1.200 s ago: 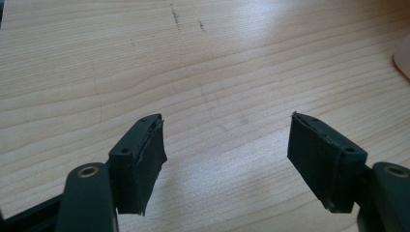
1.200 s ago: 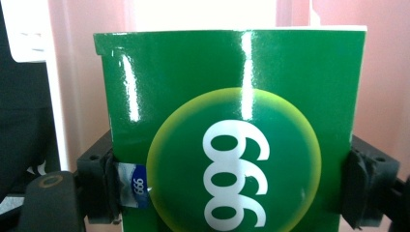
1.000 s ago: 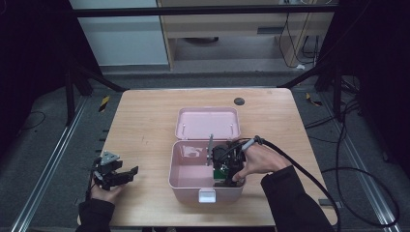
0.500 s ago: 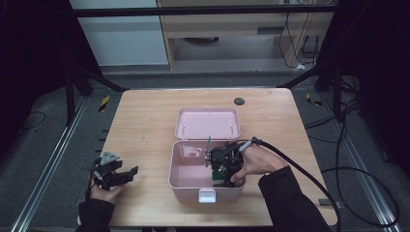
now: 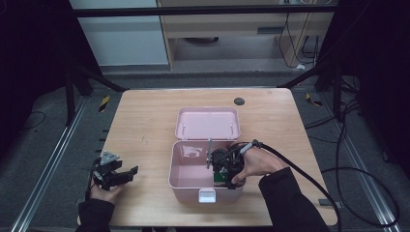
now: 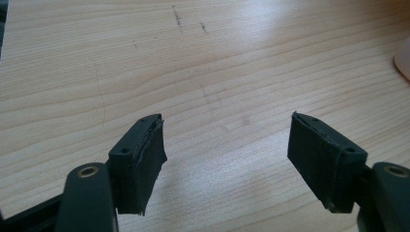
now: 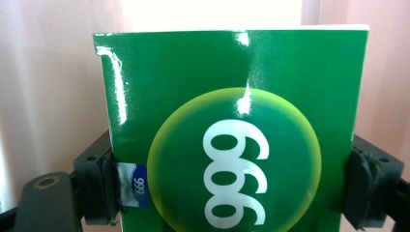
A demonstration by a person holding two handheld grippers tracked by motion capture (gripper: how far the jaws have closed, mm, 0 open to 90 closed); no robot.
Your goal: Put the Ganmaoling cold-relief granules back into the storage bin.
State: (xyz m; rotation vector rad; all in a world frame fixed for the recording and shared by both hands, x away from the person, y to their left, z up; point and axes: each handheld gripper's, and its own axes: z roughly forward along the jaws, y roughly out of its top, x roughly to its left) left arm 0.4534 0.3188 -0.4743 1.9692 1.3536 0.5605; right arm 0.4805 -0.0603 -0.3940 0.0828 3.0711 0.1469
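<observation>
Right claw (image 7: pixel 232 193) down inside the open pink case (image 5: pixel 186 169), near its front right wall, jaws just eased wider yet touching both sides of a green box (image 7: pixel 232 121) printed "999". Case mid-tabletop (image 5: pixel 145 125), lid flat behind it. Left claw (image 6: pixel 227 164) wide apart, empty, low over bare wood at the front left corner.

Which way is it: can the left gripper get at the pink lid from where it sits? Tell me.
Probably yes. The left gripper is open above bare table, and nothing lies between it and the lid.
</observation>
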